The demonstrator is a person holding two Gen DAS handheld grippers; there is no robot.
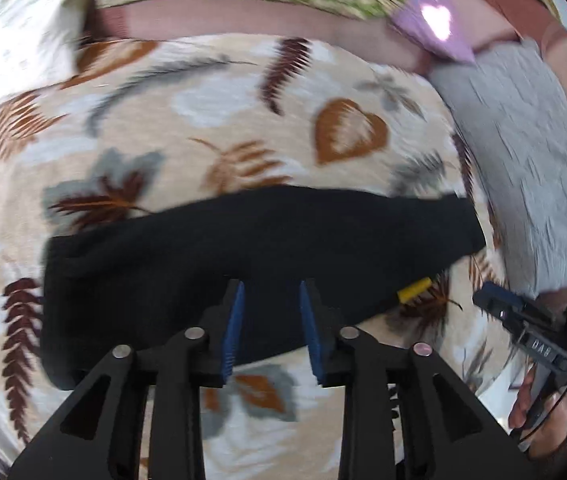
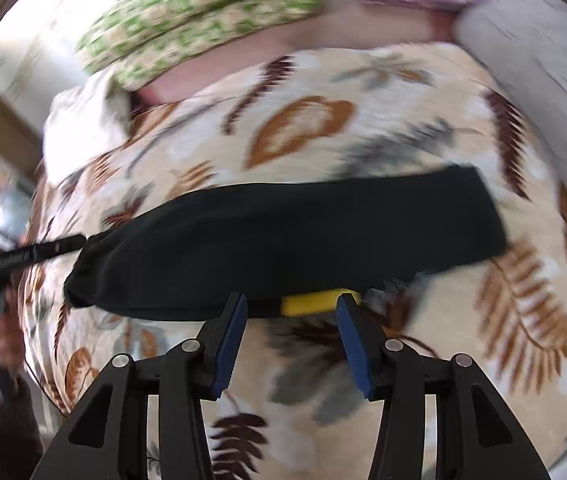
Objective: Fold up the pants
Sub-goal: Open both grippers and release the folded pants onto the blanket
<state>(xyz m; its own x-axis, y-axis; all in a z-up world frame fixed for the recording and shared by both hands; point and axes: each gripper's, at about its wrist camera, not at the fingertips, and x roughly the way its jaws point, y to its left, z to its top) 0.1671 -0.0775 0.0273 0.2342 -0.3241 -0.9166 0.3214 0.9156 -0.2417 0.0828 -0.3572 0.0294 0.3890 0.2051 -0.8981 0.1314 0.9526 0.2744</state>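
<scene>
- Folded black pants [image 1: 259,264] lie across the leaf-print bedspread [image 1: 243,128].
- Left gripper [image 1: 271,320] hovers above the pants, jaws narrowly apart, empty.
- Right gripper [image 2: 291,336], wider, empty, sits beside the pants' yellow tag [image 2: 315,302], plainer in its own view.

A beige bedspread printed with brown, rust and grey leaves [image 1: 243,128] is spread across most of both views, its pattern smeared by blur. Beyond its far edge a strip of plain dusty-pink sheet [image 1: 243,20] is seen, and on that a cream cushion with a green block pattern [image 2: 203,8] is laid. To the right of the cushion a lilac pillow with a bright white patch [image 1: 435,28] is set, with a grey ribbed blanket [image 1: 523,140] lying just beside it along the bedspread's right edge.
</scene>
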